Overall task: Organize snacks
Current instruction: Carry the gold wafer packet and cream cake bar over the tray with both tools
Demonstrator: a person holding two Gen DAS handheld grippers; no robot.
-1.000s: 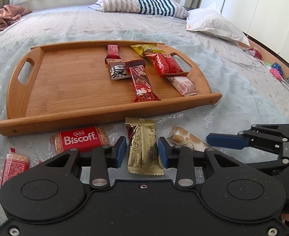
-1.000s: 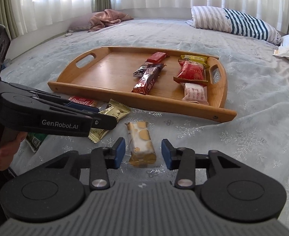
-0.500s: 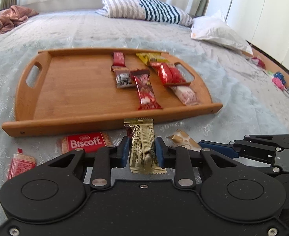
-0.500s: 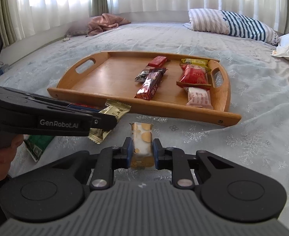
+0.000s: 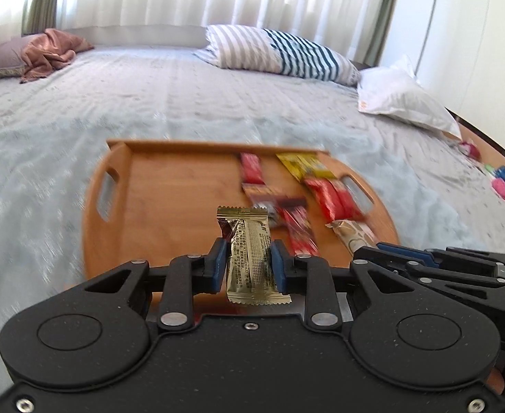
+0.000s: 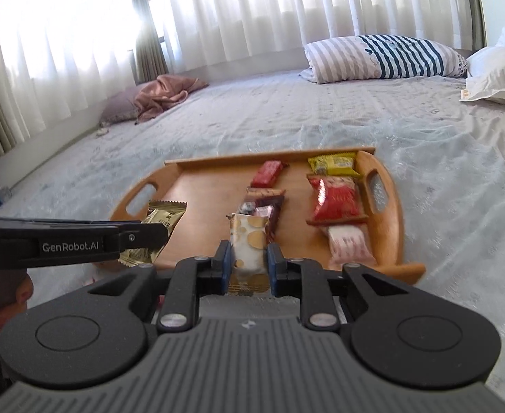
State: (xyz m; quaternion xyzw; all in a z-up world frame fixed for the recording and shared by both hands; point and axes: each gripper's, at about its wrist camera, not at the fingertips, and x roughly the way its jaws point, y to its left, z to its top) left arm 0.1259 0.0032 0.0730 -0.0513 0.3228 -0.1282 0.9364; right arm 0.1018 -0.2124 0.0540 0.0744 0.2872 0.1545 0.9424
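My left gripper (image 5: 248, 263) is shut on a gold snack packet (image 5: 250, 241) and holds it in the air over the near edge of the wooden tray (image 5: 170, 199). My right gripper (image 6: 248, 263) is shut on a white packet with gold dots (image 6: 249, 241), also lifted in front of the tray (image 6: 204, 192). The tray's right half holds several red, yellow and pink snack packets (image 6: 335, 196). The right gripper and its packet (image 5: 352, 237) show at the right of the left wrist view. The left gripper with the gold packet (image 6: 161, 222) shows at the left of the right wrist view.
The tray lies on a bed with a pale blue spread (image 5: 218, 96). A striped pillow (image 5: 280, 51), a white pillow (image 5: 404, 99) and a pink cloth (image 5: 49, 51) lie at the far side. Small toys (image 5: 500, 179) lie at the bed's right edge.
Both grippers closed on their packets and lifted them off the bedspread, moving up and toward the tray. The Biscoff packet and other loose snacks have dropped out of view.
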